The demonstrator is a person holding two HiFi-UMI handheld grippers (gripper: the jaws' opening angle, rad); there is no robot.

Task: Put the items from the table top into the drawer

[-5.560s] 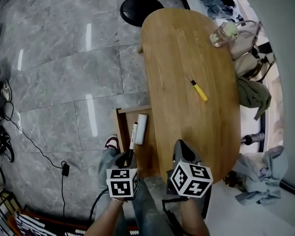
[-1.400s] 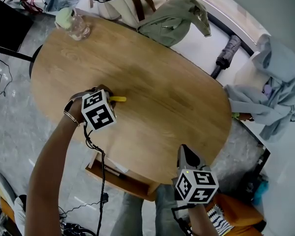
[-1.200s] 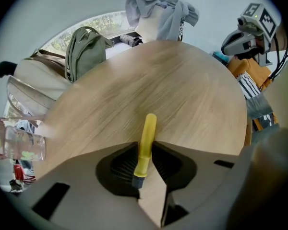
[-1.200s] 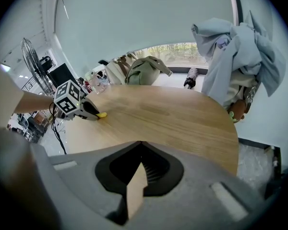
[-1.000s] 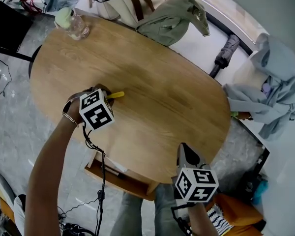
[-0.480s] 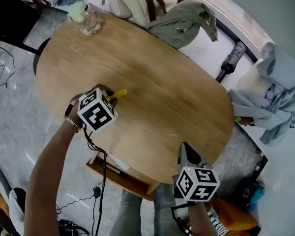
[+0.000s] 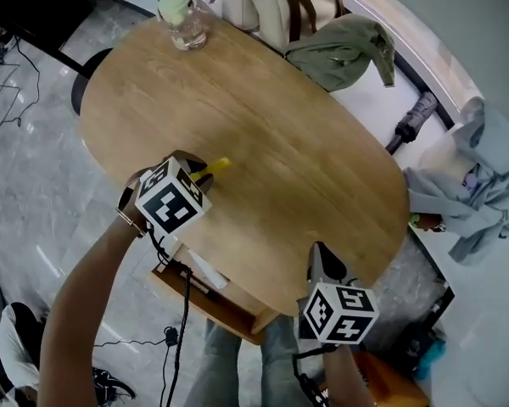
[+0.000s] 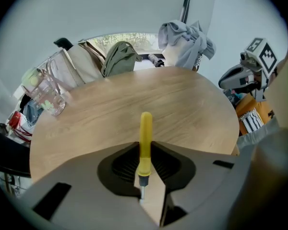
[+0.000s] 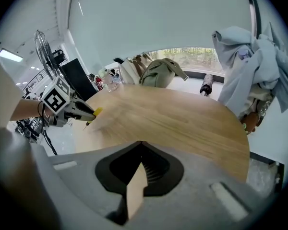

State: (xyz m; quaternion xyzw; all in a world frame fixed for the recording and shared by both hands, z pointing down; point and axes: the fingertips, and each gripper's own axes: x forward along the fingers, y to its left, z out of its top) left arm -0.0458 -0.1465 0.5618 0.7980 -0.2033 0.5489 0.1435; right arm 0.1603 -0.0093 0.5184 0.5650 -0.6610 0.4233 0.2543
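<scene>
Yellow-handled screwdriver (image 8: 145,133) is clamped in our left gripper (image 7: 198,170), handle sticking out past the jaws, over the wooden table (image 7: 305,134) near the edge above the open drawer (image 7: 216,299); our right gripper (image 9: 142,145) hangs at the table's near edge, jaws together, nothing between them.

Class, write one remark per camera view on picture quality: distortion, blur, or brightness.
Head view: the wide lens bows the table edge. Left gripper view: dark rounded corners; the yellow screwdriver is sharp, the glass jar near the edge is smeared. Right gripper view: the same dark corners; the window is bright, its greenery hazy.
</scene>
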